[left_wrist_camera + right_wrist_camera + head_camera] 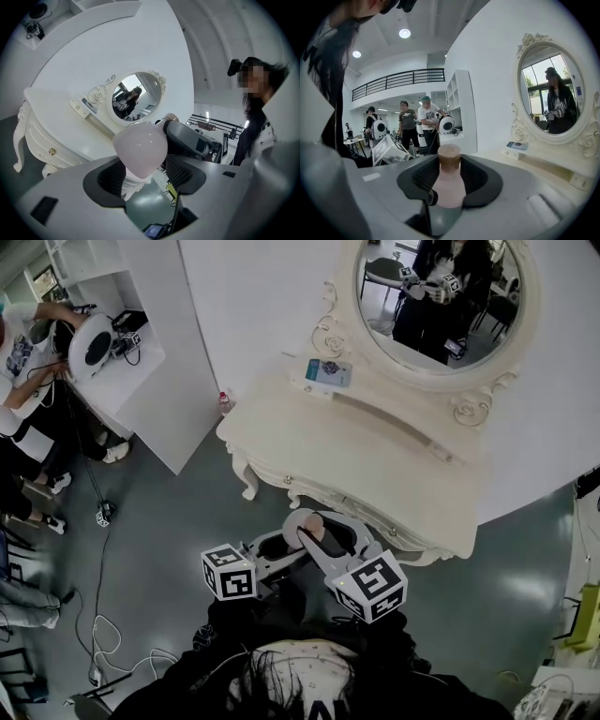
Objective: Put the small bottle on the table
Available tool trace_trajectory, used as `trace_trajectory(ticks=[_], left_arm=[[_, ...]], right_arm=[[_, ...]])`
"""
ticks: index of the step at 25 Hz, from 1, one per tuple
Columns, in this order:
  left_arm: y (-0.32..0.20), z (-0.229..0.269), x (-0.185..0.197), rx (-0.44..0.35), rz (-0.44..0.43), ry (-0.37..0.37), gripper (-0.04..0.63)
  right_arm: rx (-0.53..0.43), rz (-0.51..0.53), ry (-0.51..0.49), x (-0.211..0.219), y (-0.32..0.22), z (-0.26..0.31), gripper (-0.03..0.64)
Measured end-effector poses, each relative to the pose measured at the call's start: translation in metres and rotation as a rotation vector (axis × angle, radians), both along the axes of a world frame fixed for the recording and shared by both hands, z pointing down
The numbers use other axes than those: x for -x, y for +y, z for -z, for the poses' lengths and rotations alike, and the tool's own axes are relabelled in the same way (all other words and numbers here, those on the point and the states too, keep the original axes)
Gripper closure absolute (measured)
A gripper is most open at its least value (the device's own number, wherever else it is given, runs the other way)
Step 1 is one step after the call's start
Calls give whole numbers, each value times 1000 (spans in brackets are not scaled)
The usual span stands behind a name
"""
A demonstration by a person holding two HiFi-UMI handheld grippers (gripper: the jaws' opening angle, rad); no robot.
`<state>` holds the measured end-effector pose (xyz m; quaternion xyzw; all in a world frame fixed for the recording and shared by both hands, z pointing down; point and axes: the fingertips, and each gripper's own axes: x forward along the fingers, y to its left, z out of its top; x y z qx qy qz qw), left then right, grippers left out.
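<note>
Ahead, the dressing table [356,456] turns its scalloped near edge toward the person, just beyond the two grippers. Its top lies open through the middle and right, and a card on a stand [328,372] sits at its far left, beside the oval mirror [441,306]. Grey floor [178,512] spreads open to the left of the table, though cables [98,638] trail across it near the person's left side.

The left gripper [145,176] has its jaws part-way closed on the rounded pale end of the small bottle [305,526]. The right gripper [450,180] clamps the same bottle by its pink body, with the brown cap [449,153] standing clear past the pads. The bottle hangs in the air between the two grippers, just at the table's near edge and not resting on the top.

Counted: one bottle, two grippers, one table, one mirror, one card. The right gripper view also shows four people [426,122] standing in the far room (small, so the count is rough).
</note>
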<state>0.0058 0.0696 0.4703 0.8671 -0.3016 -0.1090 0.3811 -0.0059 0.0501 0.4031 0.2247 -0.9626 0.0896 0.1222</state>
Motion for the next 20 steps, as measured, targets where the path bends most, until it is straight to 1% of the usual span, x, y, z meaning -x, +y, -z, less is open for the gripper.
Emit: trace_trajectory(ticks=[6,10,14,20], left_arm=[[-28,-1,52,-8,-18,-7,347],[-42,-2,79,-13,-37,-14,345],[-51,-9,88,-3,-57,-22,342],[-62,-12,92,15,-62,-3,342]], right_arm=[[-4,-18,17,52,-28,-1,469],[-8,-36,31,79,-41,-2,469],[-4,-56,63,89,-49,-8,469],[11,-67,77,94,-61,-12,469]])
